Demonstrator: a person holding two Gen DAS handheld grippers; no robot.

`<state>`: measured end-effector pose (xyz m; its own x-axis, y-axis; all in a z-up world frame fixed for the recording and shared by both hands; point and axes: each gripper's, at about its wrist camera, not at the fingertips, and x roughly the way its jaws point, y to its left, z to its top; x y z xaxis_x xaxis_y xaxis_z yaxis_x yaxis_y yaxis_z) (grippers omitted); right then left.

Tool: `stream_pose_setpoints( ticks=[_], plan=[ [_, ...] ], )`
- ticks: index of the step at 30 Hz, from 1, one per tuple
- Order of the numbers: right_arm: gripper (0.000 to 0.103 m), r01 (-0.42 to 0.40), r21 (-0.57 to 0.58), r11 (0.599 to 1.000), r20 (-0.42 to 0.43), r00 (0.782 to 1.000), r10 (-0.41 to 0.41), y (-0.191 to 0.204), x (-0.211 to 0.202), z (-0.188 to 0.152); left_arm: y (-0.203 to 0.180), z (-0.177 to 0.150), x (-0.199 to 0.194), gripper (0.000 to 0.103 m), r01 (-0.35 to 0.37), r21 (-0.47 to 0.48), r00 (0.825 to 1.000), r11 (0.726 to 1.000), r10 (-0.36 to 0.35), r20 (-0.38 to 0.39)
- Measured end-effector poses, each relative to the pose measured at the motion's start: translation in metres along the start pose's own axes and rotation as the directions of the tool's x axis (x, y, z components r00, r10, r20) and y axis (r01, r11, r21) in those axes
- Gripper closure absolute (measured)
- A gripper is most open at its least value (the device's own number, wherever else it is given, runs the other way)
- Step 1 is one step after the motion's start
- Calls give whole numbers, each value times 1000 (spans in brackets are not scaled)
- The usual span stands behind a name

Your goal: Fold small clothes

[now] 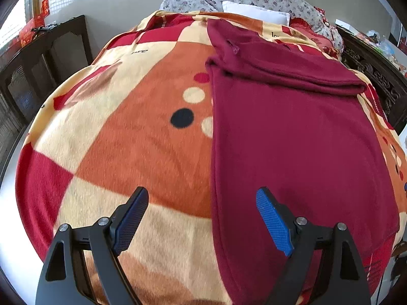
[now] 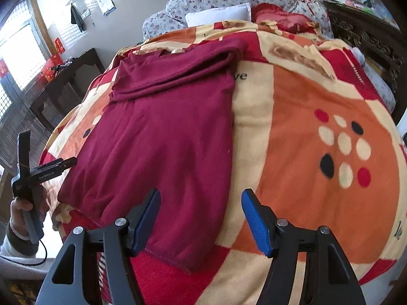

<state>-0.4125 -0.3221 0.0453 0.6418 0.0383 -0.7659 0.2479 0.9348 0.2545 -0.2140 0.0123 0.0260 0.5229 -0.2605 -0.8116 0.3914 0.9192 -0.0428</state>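
Maroon garment lies flat on the bed, over the patterned blanket. Long axis runs straight away from both sets of jaws, hem end nearest, far end doubled back into a thick fold.

Relation that matters: the near hem sits just ahead of and between the two grippers. Seen from the left gripper, the garment's long left edge runs up between the jaws, so the cloth lies under and beyond the right-hand pad, blanket under the other. Seen from the right gripper, it mirrors: the right edge runs between the jaws, the hem corner lies below and ahead of the left-hand pad, bare blanket under the right-hand one. Each gripper is nearest its own hem corner; neither is clearly closer.

Both sets of jaws are spread wide, nothing between the pads, no contact with cloth visible. The left gripper also shows at the left edge of the right wrist view, held in a hand, off the garment's side.

Look of it: fine knit, soft, stitched hem, a few shallow wrinkles near the hem, otherwise smooth. Sleeves aren't visible, probably tucked into the far fold. My read: the next fold starts at the hem corners, lifted toward the far fold.
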Motion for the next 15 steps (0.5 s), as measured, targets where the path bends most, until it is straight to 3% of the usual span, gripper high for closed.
stream_pose_setpoints(
  ticks=[15],
  plan=[
    [27,0,19,1000,-24,1000,0,-2,7,-8,0,-8,5,17,13,5,999,1000,-13,-36]
  ],
)
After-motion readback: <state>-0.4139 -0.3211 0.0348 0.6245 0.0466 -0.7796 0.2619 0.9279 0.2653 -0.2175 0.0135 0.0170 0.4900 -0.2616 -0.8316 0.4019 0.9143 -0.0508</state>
